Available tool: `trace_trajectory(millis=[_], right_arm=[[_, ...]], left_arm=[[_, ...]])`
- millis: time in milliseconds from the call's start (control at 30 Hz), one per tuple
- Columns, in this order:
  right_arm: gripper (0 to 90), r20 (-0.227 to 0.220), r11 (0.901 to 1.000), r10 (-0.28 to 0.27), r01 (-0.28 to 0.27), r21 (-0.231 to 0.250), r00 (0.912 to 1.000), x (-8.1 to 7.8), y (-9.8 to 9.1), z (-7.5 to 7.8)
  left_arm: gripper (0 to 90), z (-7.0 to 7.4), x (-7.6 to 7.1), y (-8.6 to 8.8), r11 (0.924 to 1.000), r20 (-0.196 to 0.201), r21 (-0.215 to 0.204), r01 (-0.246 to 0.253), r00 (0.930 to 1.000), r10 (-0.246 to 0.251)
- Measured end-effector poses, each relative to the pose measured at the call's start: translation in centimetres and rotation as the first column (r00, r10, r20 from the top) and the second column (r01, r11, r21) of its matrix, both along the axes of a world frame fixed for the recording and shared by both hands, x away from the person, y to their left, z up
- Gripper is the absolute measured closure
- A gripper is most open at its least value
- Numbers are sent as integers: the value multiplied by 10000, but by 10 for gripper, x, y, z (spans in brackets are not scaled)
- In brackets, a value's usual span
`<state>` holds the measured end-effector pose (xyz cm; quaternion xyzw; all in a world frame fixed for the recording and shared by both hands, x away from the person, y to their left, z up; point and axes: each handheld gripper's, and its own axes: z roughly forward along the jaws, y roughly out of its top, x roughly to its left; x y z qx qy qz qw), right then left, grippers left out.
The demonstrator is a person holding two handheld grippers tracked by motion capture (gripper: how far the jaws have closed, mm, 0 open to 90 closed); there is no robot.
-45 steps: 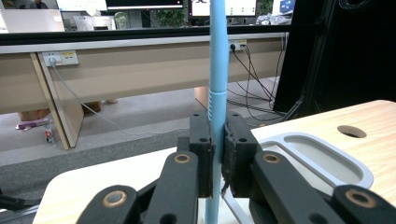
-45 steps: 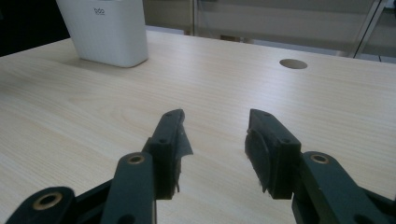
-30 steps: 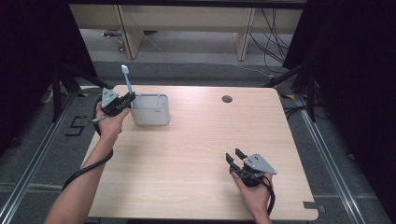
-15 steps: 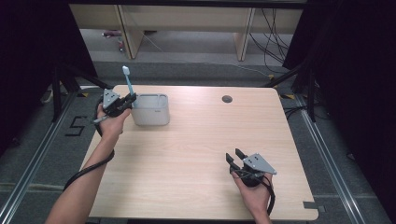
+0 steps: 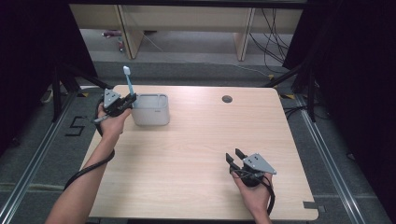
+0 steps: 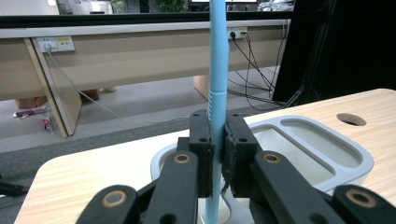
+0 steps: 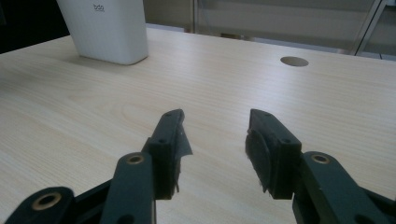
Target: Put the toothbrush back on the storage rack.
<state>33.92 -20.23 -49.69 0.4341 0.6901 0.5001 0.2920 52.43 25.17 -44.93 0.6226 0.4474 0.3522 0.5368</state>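
Two grippers: left gripper (image 5: 125, 103) pinching an upright blue toothbrush (image 6: 218, 70) (beside the white holder (image 5: 150, 110)), right gripper (image 7: 215, 149) spread.

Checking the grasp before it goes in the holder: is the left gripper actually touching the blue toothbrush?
Touching. The left gripper view shows the left gripper with both jaws pressed against the toothbrush handle, no gap either side.

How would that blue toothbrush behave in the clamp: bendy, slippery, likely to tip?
The toothbrush probably stays stiff: it stands straight and upright in the left gripper. Its smooth, thin handle might slip or swivel. Dropped into the white holder, it would likely lean against a wall.
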Motion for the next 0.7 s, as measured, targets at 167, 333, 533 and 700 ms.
trace_trajectory(millis=[167,333,533,700], right_arm=[[560,69,9999,87,-88,70,9999,1,1,-1],[560,50,10000,66,-66,69,10000,1,1,-2],[560,-77,10000,-3,2,-31,10000,0,0,0],[559,20,10000,28,-28,-37,10000,1,0,-1]], left_arm=[[829,-2,0,-1,10000,-96,29,-8,10000,8],[829,-4,0,-1,9999,-197,84,-88,9998,90],[828,-5,-1,0,9998,-302,108,-137,9994,140],[829,-6,-1,0,9998,-361,83,-153,9992,156]])
